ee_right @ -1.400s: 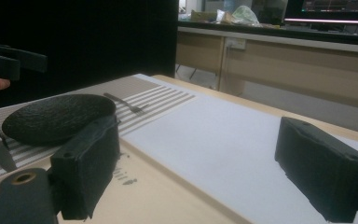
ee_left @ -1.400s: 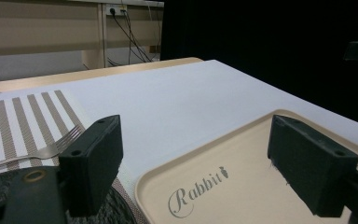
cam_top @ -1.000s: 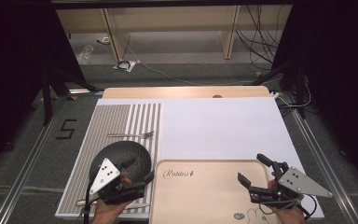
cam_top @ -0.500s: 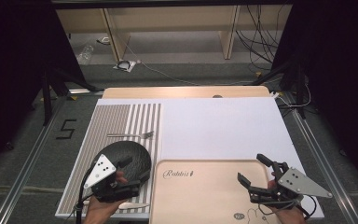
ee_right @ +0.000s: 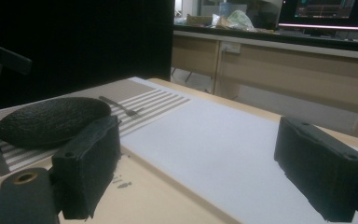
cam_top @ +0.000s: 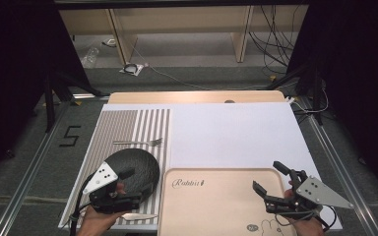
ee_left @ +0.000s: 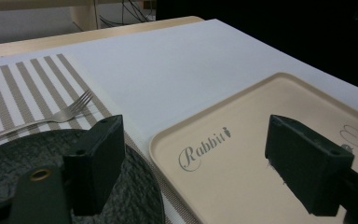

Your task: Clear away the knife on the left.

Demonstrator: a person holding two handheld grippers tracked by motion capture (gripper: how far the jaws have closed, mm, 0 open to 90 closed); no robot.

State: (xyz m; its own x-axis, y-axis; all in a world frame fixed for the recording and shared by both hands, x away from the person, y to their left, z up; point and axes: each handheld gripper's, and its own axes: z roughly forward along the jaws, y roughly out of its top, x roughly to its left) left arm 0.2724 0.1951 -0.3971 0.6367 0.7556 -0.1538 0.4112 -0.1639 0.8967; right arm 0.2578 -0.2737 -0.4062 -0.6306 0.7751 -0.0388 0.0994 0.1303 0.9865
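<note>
While my two hands enter from the bottom edge of the high view, each holds a two-fingered gripper over the worktop (cam_top: 236, 132), which is covered by a white sheet. My left gripper (cam_top: 128, 189) sits at the lower left of the frame, its fingers released and spread wide, holding nothing. In the left gripper view, one finger (ee_left: 95, 168) hangs above the near rim of a dark, rough-textured plate (cam_top: 133, 169), and the other finger (ee_left: 307, 170) hangs above a beige tray (cam_top: 216, 206). I cannot tell whether either finger touches what lies beneath it.

The plate rests on a striped placemat (cam_top: 123, 125) at the left of the frame, just beside the tray's left edge. A fork (cam_top: 138, 143) lies on the placemat above the plate in the frame, apart from it, with its tines pointing right. A knife (cam_top: 138, 216) lies on the placemat below the plate, at the bottom edge.

The tray fills the lower centre of the frame and carries the word "Rabbit" near its upper left corner and a small rabbit drawing near its lower right. My right gripper (cam_top: 270, 179) is at the lower right, over the tray's right edge, its fingers also released, wide apart and empty.
</note>
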